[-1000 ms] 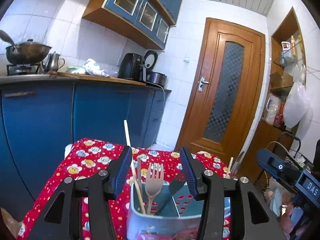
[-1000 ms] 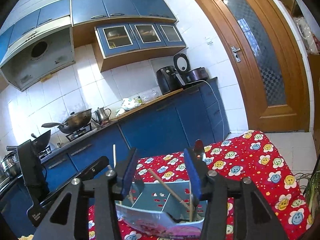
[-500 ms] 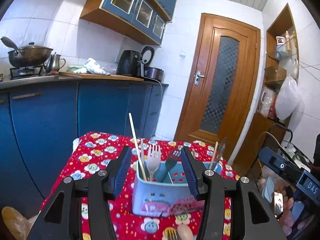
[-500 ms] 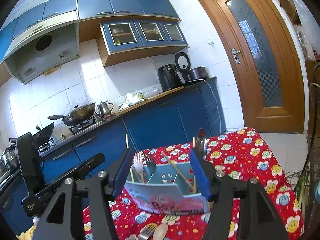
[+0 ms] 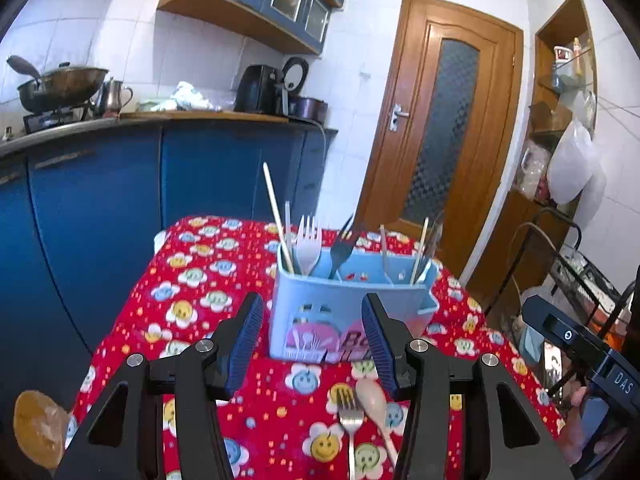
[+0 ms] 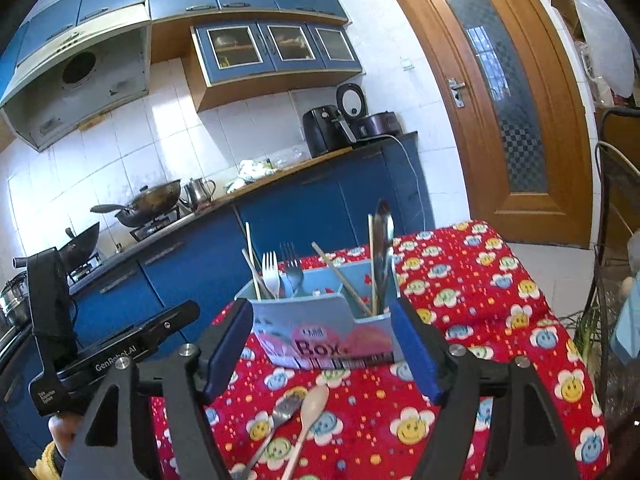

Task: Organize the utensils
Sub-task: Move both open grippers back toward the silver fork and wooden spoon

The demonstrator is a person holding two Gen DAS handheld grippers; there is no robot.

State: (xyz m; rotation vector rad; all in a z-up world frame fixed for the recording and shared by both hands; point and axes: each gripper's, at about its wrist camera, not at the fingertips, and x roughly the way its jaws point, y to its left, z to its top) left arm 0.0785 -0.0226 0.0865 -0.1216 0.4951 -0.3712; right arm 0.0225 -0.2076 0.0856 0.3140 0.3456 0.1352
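Utensil box (image 5: 348, 312) on table, left jaws apart (empty), right jaws just opening, empty.

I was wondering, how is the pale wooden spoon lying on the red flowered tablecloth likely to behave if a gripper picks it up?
The pale wooden spoon looks rigid and probably light, being slim wood. Its thin handle lies flat on the red flowered tablecloth, so pinching may be fiddly. The metal fork lies close beside it and might get nudged.

Both hand-held tools are matte black plastic frames with silver screw heads — ribbed blue pads line the inner faces. The left gripper (image 6: 116, 356) carries white "GenRobot.AI" lettering; the right gripper (image 5: 580, 344) shows "DAS".
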